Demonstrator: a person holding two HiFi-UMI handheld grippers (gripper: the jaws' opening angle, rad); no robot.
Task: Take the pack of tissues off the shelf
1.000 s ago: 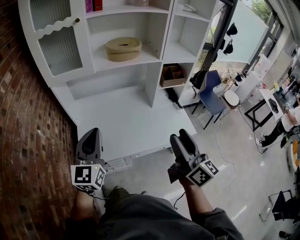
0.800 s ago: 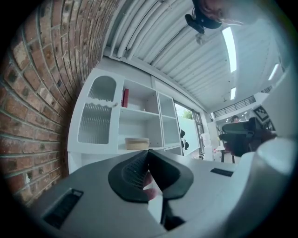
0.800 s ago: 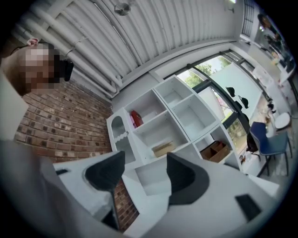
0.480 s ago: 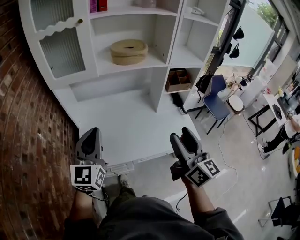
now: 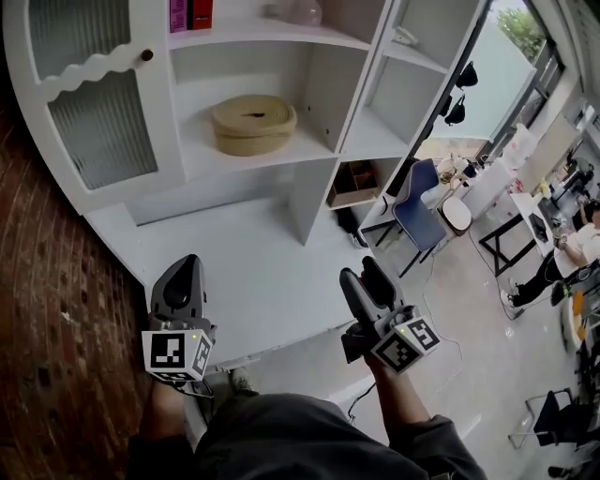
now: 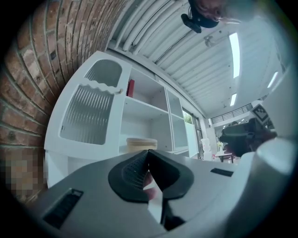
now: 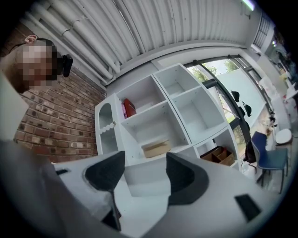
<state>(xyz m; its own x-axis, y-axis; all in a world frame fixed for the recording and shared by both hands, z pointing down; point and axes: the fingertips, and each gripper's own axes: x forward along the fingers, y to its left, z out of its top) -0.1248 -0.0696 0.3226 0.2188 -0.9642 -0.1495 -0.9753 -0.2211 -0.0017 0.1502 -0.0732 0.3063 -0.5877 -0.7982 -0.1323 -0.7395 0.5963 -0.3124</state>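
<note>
A flat tan pack of tissues (image 5: 253, 124) lies on the middle shelf of the white shelf unit (image 5: 309, 84), well ahead of both grippers. It also shows small in the left gripper view as the pack (image 6: 141, 143) and in the right gripper view as the pack (image 7: 156, 148). My left gripper (image 5: 179, 267) is held low over the front of the white counter (image 5: 253, 272), jaws closed together with nothing between them (image 6: 148, 154). My right gripper (image 5: 364, 274) hovers at the counter's front right edge, jaws apart and empty (image 7: 145, 166).
A cabinet door with ribbed glass (image 5: 98, 122) is left of the tissue shelf. Red and pink books (image 5: 187, 13) stand on the shelf above. A wooden box (image 5: 354, 180) sits in a lower right cubby. A brick wall (image 5: 47, 309) runs along the left; a blue chair (image 5: 419, 202) stands to the right.
The shelf unit has grown larger and slid lower in the head view, so I am nearer to it. Both grippers keep the same pose and jaw state.
</note>
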